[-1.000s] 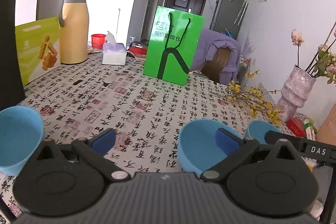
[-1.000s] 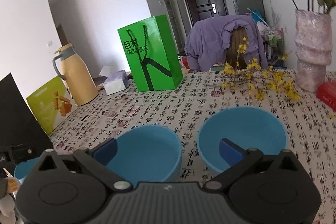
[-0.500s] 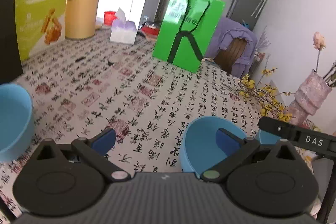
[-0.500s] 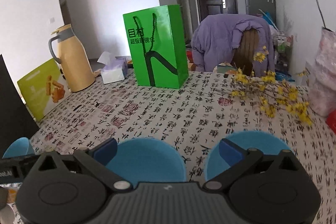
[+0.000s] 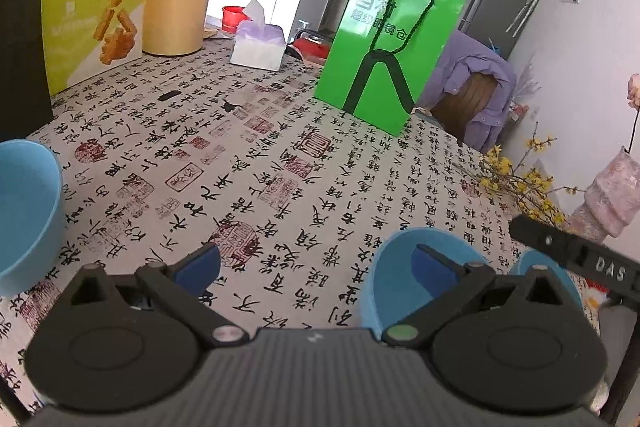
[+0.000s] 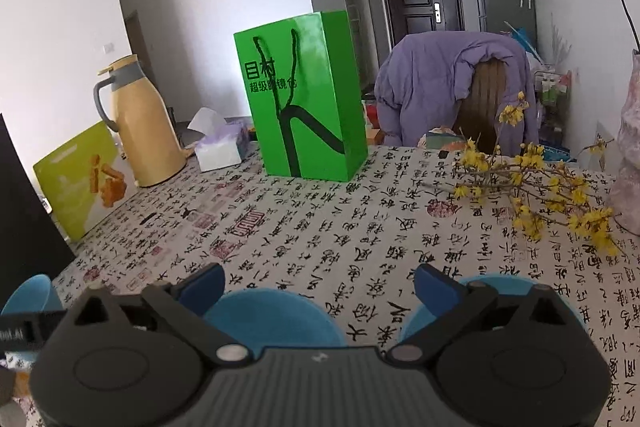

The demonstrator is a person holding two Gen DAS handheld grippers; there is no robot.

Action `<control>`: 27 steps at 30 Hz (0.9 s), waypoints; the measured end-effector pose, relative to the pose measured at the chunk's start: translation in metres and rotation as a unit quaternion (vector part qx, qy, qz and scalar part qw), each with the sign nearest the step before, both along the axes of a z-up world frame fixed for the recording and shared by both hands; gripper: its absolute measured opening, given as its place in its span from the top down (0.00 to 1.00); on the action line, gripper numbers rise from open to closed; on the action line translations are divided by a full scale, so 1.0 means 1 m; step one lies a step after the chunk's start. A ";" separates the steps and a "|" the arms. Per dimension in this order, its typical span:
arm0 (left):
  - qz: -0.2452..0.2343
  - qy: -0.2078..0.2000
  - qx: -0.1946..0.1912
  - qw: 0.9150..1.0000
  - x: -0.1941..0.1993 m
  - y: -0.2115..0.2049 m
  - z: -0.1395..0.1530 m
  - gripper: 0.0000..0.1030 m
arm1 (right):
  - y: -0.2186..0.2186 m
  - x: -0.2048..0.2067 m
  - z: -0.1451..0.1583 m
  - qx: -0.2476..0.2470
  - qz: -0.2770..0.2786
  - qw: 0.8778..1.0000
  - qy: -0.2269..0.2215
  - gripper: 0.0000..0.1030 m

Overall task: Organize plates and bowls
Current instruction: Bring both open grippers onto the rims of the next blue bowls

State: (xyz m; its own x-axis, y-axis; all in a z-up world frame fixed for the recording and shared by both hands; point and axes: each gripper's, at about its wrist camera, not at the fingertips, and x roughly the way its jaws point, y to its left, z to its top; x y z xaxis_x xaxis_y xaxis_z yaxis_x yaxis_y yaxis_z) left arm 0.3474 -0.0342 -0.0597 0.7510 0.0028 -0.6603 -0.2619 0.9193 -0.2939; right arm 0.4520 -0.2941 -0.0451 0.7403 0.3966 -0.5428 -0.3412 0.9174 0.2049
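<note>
**Blue bowls low in both views, jaws spread on each gripper**

Blue plastic, three bowls in all on the calligraphy-print desk (image 5: 304, 163). In the left wrist view: left gripper (image 5: 316, 263) with jaws wide apart, clamped on nothing. Middle bowl (image 5: 396, 279) directly behind the right-hand fingertip (image 5: 430, 263), so that the blue pad overlaps the bowl's hollow; whether touching, cannot tell. Left bowl (image 5: 24, 211) at the frame's left edge, well outside the left-hand fingertip. Right bowl (image 5: 536, 263) just beyond the middle one, mostly hidden by the gripper body and by a black bar marked DAS.

In the right wrist view: right gripper (image 6: 318, 283) likewise spread open, holding nothing. Middle bowl (image 6: 272, 315) low in the gap between the jaws, closer to the left-hand pad, rim partly under the gripper body. Right bowl (image 6: 512, 291) behind the right-hand pad, mostly covered. Left bowl (image 6: 32, 295) far out at the lower left edge, well apart from the jaws.

Farther back on the desk: green paper bag (image 6: 300, 107) upright near the middle, yellow thermos (image 6: 140, 131) and tissue box (image 6: 220, 147) to its left, yellow-flowered branches (image 6: 532, 187) lying to the right beside a pink vase (image 5: 612, 195). Purple jacket (image 6: 452, 83) draped over a chair beyond the far edge.
</note>
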 end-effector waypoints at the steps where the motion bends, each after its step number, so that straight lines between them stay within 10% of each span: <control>1: 0.002 0.000 0.001 1.000 0.000 -0.001 0.000 0.00 | -0.002 0.000 0.000 0.002 0.002 1.000 0.001 0.04; 27: -0.003 0.032 0.012 0.999 0.014 -0.022 -0.009 0.00 | -0.020 0.018 -0.023 0.063 0.002 0.994 0.090 0.51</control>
